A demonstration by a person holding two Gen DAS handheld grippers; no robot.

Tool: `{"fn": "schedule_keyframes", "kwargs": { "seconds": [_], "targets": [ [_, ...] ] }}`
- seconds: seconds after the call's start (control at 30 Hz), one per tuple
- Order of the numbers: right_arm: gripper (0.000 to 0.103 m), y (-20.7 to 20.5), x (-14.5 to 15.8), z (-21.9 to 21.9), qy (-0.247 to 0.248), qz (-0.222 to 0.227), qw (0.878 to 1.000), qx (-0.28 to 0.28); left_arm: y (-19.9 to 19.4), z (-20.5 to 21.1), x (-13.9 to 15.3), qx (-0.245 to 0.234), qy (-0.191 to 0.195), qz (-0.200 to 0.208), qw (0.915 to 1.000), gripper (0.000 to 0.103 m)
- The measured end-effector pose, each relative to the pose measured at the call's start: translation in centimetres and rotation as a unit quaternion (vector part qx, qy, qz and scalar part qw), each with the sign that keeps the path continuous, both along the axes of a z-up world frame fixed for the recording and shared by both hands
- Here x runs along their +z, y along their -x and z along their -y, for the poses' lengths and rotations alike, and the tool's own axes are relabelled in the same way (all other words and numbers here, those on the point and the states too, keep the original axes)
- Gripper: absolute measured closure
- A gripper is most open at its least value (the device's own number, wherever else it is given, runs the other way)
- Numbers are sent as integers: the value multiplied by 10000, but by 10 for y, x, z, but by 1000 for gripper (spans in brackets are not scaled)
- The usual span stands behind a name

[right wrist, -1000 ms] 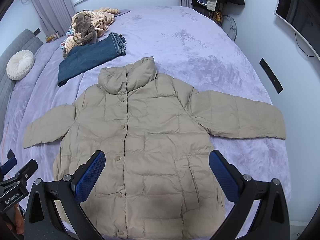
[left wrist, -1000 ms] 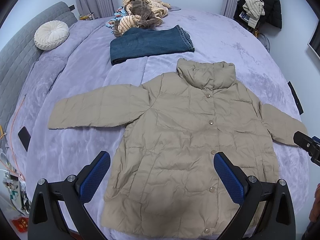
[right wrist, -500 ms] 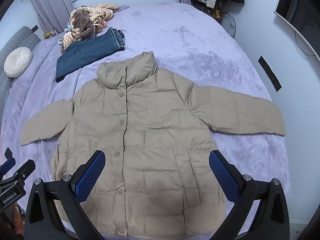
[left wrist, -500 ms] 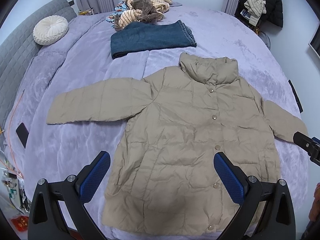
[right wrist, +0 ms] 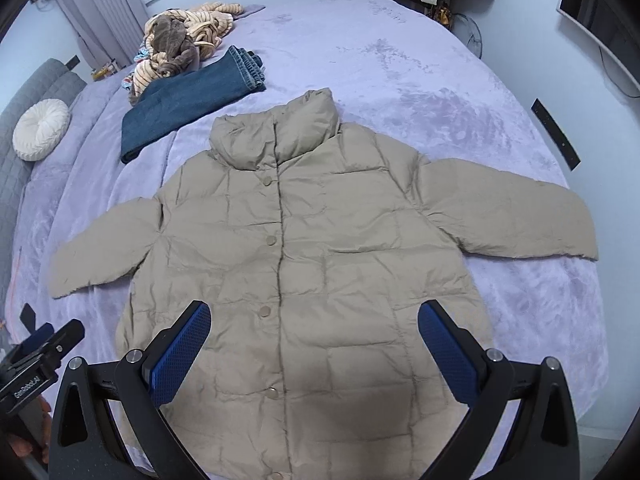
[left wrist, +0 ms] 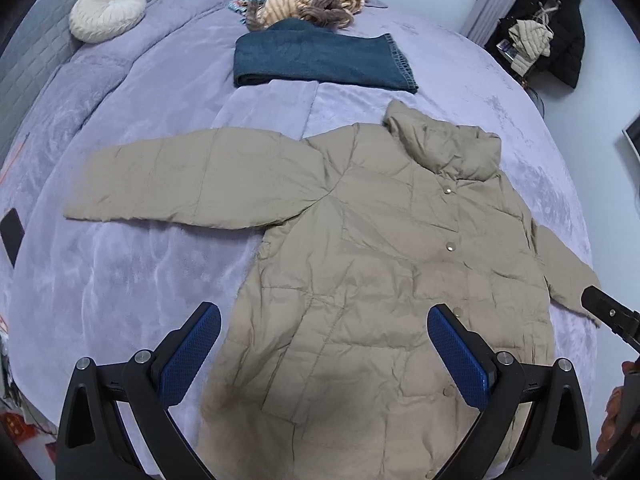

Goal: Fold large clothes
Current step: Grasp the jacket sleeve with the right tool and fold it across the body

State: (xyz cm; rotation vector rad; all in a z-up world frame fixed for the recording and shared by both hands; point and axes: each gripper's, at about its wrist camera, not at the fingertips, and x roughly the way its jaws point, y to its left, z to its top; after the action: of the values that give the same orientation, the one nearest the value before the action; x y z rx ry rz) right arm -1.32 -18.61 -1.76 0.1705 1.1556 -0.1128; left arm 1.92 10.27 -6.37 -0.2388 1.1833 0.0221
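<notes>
A beige quilted puffer jacket [right wrist: 304, 264] lies flat, front up and snapped shut, on the lavender bed [right wrist: 400, 64], collar toward twelve o'clock and sleeves spread to nine and three. Both tools hover above its hem: the left gripper [left wrist: 324, 350] and right gripper [right wrist: 314, 344] each have their jaws spread wide, holding nothing. The jacket looks light, puffy and soft, with a slick shell likely to slide and spring back, so a fold may need pressing down. Good holds seem to be the left cuff [left wrist: 84, 196] and right cuff [right wrist: 576, 232], pinching through both layers. Folded jeans [right wrist: 188, 100] lie beyond the collar, around eleven o'clock.
</notes>
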Motion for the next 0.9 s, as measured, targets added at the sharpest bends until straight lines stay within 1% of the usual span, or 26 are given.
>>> {"fn": "schedule_keyframes", "kwargs": {
  "seconds": [0.1,0.2,0.27,0.33,0.37,0.43,0.5,0.53,0.6,0.67,0.73,0.77,0.8,0.83,0.87,0.9],
  "targets": [
    [0,-7,-15,-21,-178,156,9996,151,-7,-41,-32,420,272,-132,9987,0],
    [0,-17,-34,-50,-64,212,9988,436,-13,-83,-66,770,672,-234,9945,0],
    [0,-27,-53,-71,4,-53,9975,705,-19,-114,-91,1035,1078,-250,9885,0],
    [0,-36,-75,-91,-20,-412,9943,983,-26,-142,-113,1266,1477,-152,9808,0],
    [0,-39,-86,-100,-57,-530,9928,1072,-30,-155,-123,1389,1635,-100,9767,0],
    [0,-42,-105,-114,-247,-621,9907,1188,-42,-184,-145,1672,1900,51,9674,0],
    [0,-48,-124,-126,-421,-727,9885,1256,-55,-208,-164,1936,2000,137,9604,0],
    [0,-51,-134,-131,-514,-764,9878,1259,-63,-220,-172,2047,1990,189,9582,0],
    [0,-58,-149,-137,-670,-817,9867,1234,-79,-240,-182,2210,1974,302,9546,0],
    [0,-68,-161,-143,-832,-821,9859,1201,-95,-254,-184,2315,1959,490,9516,0],
    [0,-77,-168,-150,-955,-770,9853,1188,-112,-262,-182,2337,1736,648,9545,0],
    [0,-82,-170,-155,-1018,-731,9848,1202,-121,-264,-182,2346,1522,686,9576,0],
    [0,-88,-172,-160,-1065,-688,9844,1220,-130,-267,-180,2349,1317,722,9603,5],
    [0,-93,-173,-165,-1123,-639,9839,1237,-136,-269,-181,2355,1105,717,9629,23],
    [0,-99,-173,-170,-1194,-589,9831,1256,-143,-270,-183,2341,891,681,9657,36],
    [0,-105,-173,-176,-1289,-535,9820,1271,-149,-272,-184,2271,838,673,9679,69]
  ]
}}
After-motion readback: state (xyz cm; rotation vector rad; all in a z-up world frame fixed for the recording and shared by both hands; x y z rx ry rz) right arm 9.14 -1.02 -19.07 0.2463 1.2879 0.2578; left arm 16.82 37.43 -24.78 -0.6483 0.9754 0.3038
